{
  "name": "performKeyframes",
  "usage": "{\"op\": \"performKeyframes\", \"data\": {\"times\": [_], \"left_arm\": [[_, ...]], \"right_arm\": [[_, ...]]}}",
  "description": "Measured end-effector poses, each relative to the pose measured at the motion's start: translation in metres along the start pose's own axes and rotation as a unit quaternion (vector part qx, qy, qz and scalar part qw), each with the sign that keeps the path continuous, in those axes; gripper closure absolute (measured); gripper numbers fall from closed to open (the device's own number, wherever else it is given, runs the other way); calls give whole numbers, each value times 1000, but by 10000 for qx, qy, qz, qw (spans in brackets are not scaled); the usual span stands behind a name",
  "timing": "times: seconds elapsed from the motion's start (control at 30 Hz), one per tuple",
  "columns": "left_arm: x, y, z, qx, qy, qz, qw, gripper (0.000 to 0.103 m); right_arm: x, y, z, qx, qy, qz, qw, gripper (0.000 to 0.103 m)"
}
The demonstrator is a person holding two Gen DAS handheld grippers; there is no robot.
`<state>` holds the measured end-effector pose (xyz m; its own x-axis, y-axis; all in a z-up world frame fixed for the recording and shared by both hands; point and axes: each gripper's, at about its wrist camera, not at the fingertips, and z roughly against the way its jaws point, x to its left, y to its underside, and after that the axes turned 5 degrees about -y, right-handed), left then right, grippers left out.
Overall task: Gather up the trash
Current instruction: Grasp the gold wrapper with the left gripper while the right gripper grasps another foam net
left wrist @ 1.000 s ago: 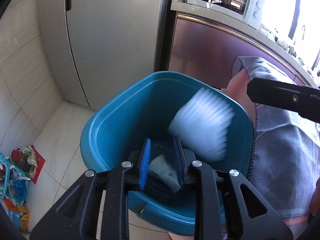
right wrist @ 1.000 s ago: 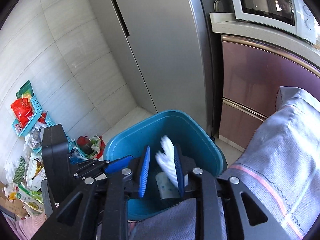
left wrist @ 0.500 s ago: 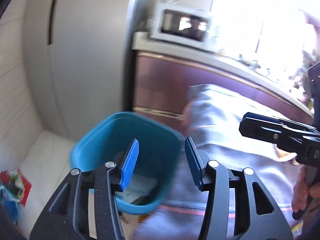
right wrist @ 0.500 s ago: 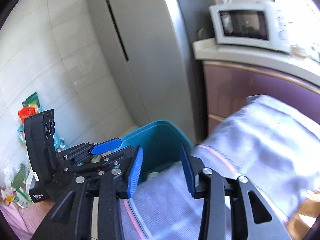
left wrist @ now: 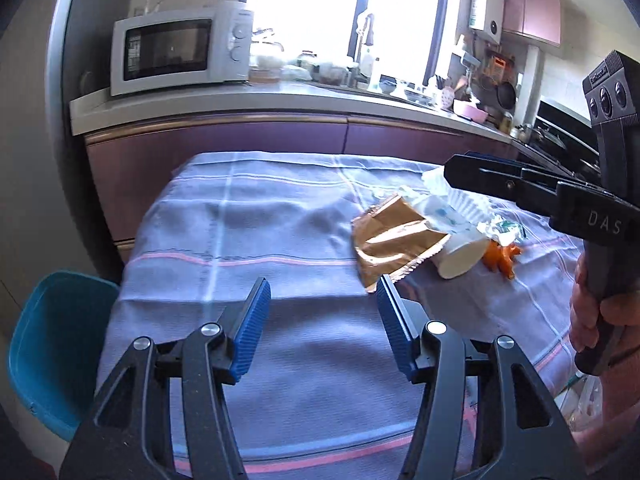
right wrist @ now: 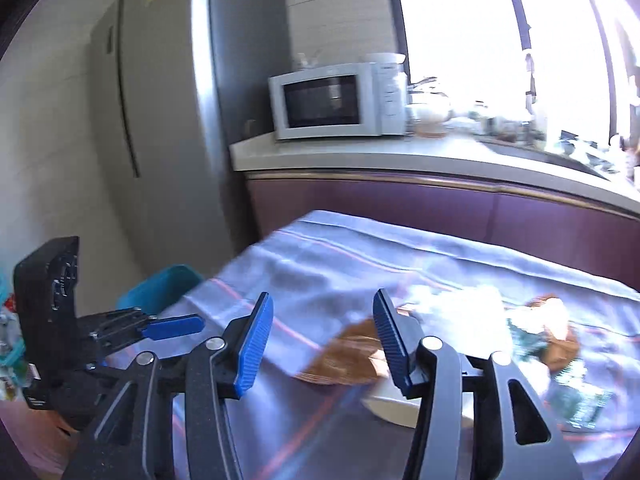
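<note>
1. Refrigerator (right wrist: 160, 128): tall, grey, standing at the end of the kitchen counter (left wrist: 280, 98).
2. Desk (left wrist: 248, 220): covered by a pale purple cloth with pink and white stripes, set in front of the counter's dark purple cabinet fronts.
3. Teal bin (left wrist: 44, 340): on the floor at the left end of the desk, below the cloth's edge; its contents cannot be made out here. In the right wrist view only a corner shows.
4. Microwave (left wrist: 180, 48): white, on the counter beside the refrigerator.
5. Left gripper (left wrist: 322, 316): over the bare left part of the cloth. Its jaws have just been opening; they stand apart, released, with nothing between the blue pads.
6. Right gripper (right wrist: 322, 336): over the cloth near the trash, pointing down toward it. Its jaws have just been opening; released, nothing between them. A hand (left wrist: 592, 320) grips its handle at the right edge of the left wrist view.
7. Trash, right half of the desk, lying close together:
   - brown foil wrapper (left wrist: 394, 238), crumpled, overlapping the paper cup;
   - white paper cup (left wrist: 460, 254), on its side;
   - white pleated paper liner (left wrist: 468, 204), behind the cup;
   - orange peel (left wrist: 502, 258), just beside the cup's mouth.
</note>
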<state>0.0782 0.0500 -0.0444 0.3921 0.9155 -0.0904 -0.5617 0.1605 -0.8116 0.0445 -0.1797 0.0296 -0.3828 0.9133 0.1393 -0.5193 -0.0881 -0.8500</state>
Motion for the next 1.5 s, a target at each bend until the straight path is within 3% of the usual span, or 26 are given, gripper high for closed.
{"op": "performKeyframes", "data": {"times": [0.13, 0.27, 0.63, 0.73, 0.9, 1.03, 1.17, 1.5], "left_arm": [[-30, -4, -22, 148, 174, -293, 9993, 48], [-53, -3, -35, 260, 198, -517, 9981, 48], [-74, -12, -58, 573, -15, -768, 9954, 50], [-75, -15, -64, 675, -55, -771, 9947, 55], [-77, -17, -71, 777, -24, -744, 9942, 67], [-79, -17, -74, 824, 30, -744, 9938, 82], [-81, -18, -72, 751, 21, -718, 9946, 91], [-78, -21, -60, 525, -23, -657, 9965, 99]], "right_arm": [[-25, 10, 5, 42, 512, -76, 9986, 49], [-52, 20, 5, 119, 723, -201, 9971, 49], [-59, 31, -12, 279, 938, -174, 9951, 49], [-62, 31, -14, 296, 942, -195, 9949, 50], [-65, 31, -15, 319, 931, -190, 9950, 68], [-68, 32, -15, 332, 878, -201, 9954, 78], [-71, 31, -12, 289, 864, -233, 9956, 88], [-70, 25, 2, 58, 800, -270, 9964, 90]]}}
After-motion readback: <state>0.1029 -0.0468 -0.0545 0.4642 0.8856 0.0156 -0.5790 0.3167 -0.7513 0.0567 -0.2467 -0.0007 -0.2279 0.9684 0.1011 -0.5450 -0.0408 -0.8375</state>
